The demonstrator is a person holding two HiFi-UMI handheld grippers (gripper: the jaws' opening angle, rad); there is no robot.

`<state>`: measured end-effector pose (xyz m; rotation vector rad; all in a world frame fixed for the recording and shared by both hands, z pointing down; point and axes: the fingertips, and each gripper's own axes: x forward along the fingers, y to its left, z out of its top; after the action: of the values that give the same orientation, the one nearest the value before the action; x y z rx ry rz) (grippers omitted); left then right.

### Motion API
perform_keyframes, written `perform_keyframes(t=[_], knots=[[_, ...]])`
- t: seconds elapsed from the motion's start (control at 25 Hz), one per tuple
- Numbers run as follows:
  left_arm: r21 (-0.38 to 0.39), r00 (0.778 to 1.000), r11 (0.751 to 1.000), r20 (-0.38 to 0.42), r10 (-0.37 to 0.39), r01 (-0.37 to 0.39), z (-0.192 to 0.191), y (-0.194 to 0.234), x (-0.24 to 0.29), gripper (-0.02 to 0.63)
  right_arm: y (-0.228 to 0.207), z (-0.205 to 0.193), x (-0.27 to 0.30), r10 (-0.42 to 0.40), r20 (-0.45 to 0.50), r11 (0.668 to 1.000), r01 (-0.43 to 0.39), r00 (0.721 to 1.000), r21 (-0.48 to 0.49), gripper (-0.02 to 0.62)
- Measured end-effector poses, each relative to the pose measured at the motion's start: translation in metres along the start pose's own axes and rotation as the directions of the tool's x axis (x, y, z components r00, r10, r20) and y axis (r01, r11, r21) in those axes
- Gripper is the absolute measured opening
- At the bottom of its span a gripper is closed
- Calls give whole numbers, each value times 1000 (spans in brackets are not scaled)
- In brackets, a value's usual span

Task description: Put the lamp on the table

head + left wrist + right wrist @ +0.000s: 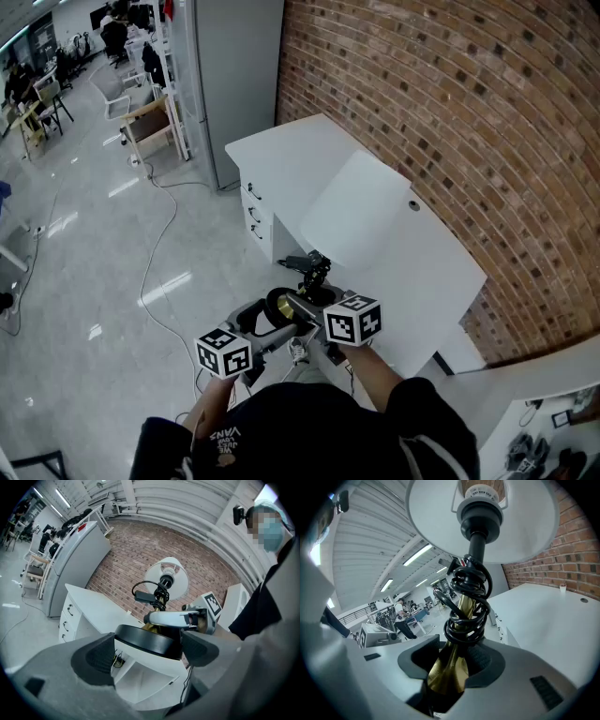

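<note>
The lamp (314, 272) hangs tilted at the near edge of the white table (281, 155). My left gripper (149, 654) clamps wide on its black base (145, 639), and my right gripper (453, 662) clamps its brass stem (450, 670). I should stand it upright and set the base flat, well in from that edge.

A red brick wall (450, 112) is seen along the right. A tall grey cabinet (239, 84) is stood at its far end, with a wooden crate (150, 127) nearby. A thin cable (157, 251) is trailed across the glossy floor (66, 281).
</note>
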<state>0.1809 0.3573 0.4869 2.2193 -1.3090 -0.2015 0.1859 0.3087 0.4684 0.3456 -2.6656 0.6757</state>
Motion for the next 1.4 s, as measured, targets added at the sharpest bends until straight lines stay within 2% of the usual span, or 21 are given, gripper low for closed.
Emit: perform_keyframes(t=[0.48,1.0,1.24,1.4], knots=[[7,999,999,1,39,-39,49,65,69,439,-82,56,48,33,-19,999,-33,999,14,161],[-43,996,996,25,83,-82,82,113,154,433,-168,104,74,59,-72,997,-63,996,-53,158],[-44,998,997,11,60,-60,96,144,163,428,-184,117,100,35,-60,998,-38,998,-48,156],[-48,1000,999,-3,10,-10,112,177,167,426,-195,133,128,-11,-44,999,9,999,-34,156]])
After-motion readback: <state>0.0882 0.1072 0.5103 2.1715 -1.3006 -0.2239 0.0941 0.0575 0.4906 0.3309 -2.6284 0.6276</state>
